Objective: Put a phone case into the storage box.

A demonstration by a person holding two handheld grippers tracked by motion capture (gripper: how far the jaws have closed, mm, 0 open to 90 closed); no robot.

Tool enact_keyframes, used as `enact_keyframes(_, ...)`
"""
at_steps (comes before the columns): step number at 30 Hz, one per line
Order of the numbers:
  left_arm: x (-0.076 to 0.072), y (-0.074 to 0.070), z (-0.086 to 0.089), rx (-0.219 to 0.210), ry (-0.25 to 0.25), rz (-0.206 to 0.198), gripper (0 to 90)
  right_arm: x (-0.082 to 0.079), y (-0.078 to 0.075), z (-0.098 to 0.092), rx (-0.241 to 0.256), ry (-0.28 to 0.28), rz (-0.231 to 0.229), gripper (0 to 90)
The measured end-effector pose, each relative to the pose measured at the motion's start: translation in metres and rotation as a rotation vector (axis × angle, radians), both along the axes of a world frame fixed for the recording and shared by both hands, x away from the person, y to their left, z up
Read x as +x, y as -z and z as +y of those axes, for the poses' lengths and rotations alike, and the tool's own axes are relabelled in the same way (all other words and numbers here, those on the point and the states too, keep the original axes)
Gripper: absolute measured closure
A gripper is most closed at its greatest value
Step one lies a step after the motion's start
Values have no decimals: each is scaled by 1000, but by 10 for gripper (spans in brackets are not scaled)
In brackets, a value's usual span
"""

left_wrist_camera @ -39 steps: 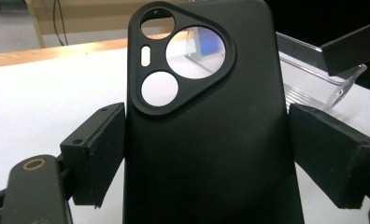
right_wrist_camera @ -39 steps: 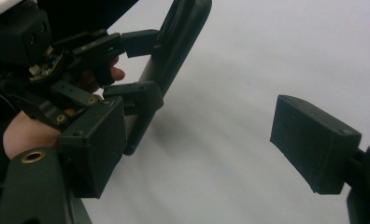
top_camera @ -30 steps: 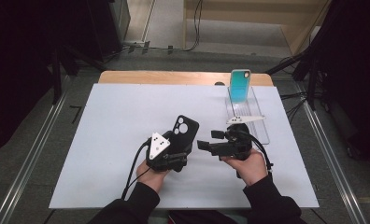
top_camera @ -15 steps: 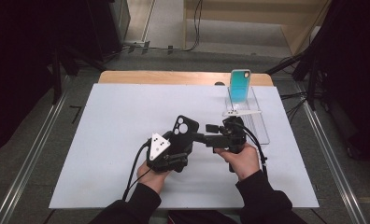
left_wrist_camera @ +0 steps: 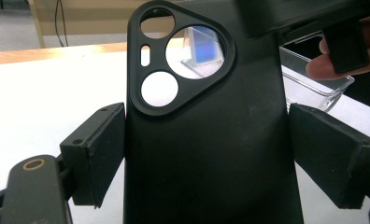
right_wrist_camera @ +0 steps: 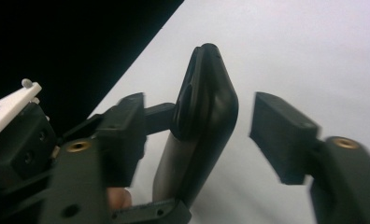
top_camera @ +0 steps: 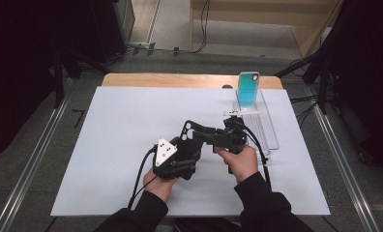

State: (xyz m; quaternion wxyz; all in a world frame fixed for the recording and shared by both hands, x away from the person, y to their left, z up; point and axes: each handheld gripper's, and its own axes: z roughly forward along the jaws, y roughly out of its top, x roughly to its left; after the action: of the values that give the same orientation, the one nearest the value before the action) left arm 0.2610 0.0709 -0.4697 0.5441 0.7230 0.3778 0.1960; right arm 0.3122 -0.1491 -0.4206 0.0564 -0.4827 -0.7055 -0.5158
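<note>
My left gripper (top_camera: 187, 151) is shut on a black phone case (top_camera: 190, 137) and holds it upright just above the white table. In the left gripper view the case (left_wrist_camera: 206, 154) stands between both jaws, its triangular camera cut-out at the top. My right gripper (top_camera: 205, 137) points left at the case's upper end. In the right gripper view I see the case (right_wrist_camera: 206, 121) edge-on between the jaws of my right gripper (right_wrist_camera: 199, 135), which is open with a gap on the right side.
A teal phone case (top_camera: 249, 89) stands upright on a clear plastic stand (top_camera: 267, 130) at the back right. The white table sheet (top_camera: 107, 145) has free room to the left. Metal rails run along both sides of the table.
My right gripper has moved left, from beside the clear stand up to the black case, and its open jaws now straddle the case's top. The left gripper has barely moved.
</note>
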Motion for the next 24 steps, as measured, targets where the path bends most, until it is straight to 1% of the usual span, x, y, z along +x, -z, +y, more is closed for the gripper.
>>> enact_keyframes(2, -1, 0, 0, -3, -1, 1, 145, 3, 2, 0, 31, -8, 14, 527)
enact_keyframes(4, -1, -1, -1, -5, 3, -2, 146, 4, 3, -1, 67, -9, 20, 645)
enact_keyframes(5, -2, -1, -1, -5, 1, -10, 145, 5, 3, -3, 83, -6, 24, 719)
enact_keyframes(7, -3, -2, -1, -7, 1, -19, 145, 5, 2, -4, 114, -18, 26, 753)
enact_keyframes(10, -3, -2, -1, -2, 4, -26, 144, 5, 1, -5, 129, -33, 25, 768)
enact_keyframes(12, -3, -3, -1, -16, 12, -10, 141, 4, 1, -5, 133, -38, 24, 770)
enact_keyframes(15, -4, -3, -1, -12, 10, -29, 138, 5, 1, -6, 144, -41, 32, 771)
enact_keyframes(18, -4, -4, -1, -15, 15, -35, 135, 4, -1, -7, 142, -45, 32, 772)
enact_keyframes(19, -4, -4, -1, -16, 17, -37, 134, 4, -2, -7, 149, -46, 34, 773)
enact_keyframes(21, -4, -6, 0, -21, 24, -22, 132, 3, -3, -7, 149, -47, 35, 774)
enact_keyframes(24, -5, -10, -2, -17, 15, -3, 129, 3, -6, -6, 150, -55, 34, 773)
